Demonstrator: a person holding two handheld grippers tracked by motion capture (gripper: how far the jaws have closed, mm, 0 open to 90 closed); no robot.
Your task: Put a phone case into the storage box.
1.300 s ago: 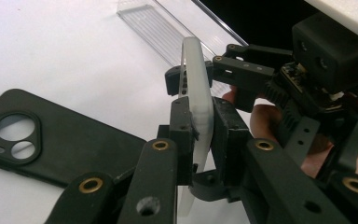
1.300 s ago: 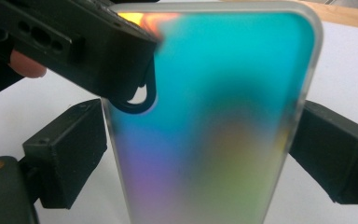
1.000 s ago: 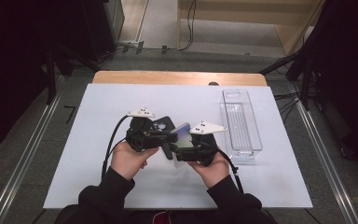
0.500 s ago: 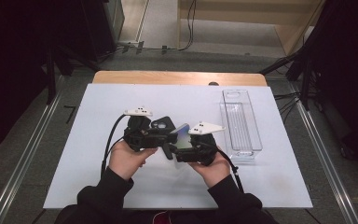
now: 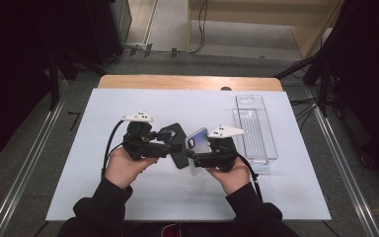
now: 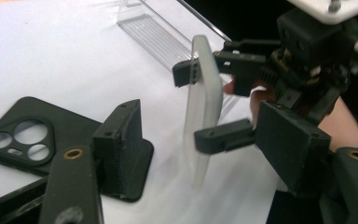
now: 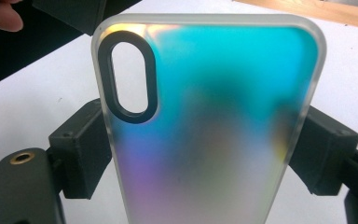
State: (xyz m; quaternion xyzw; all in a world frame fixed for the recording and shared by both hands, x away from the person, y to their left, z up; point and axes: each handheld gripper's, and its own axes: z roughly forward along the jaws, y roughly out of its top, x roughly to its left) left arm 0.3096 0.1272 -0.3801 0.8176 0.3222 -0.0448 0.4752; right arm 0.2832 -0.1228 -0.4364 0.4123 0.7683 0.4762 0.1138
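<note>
The left gripper and right gripper face each other at mid-table. Between the right gripper's jaws stands one phone case, on edge. Another phone case lies flat just beside the left gripper's tips, between both tools. A tray lies beyond the right gripper, on its far side from the left one.

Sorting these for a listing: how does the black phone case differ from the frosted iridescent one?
The matte black phone case lies flat on the table with a three-hole camera cutout. The frosted iridescent phone case stands upright, clamped in the right tongs, with one oval cutout. Both are empty.
</note>
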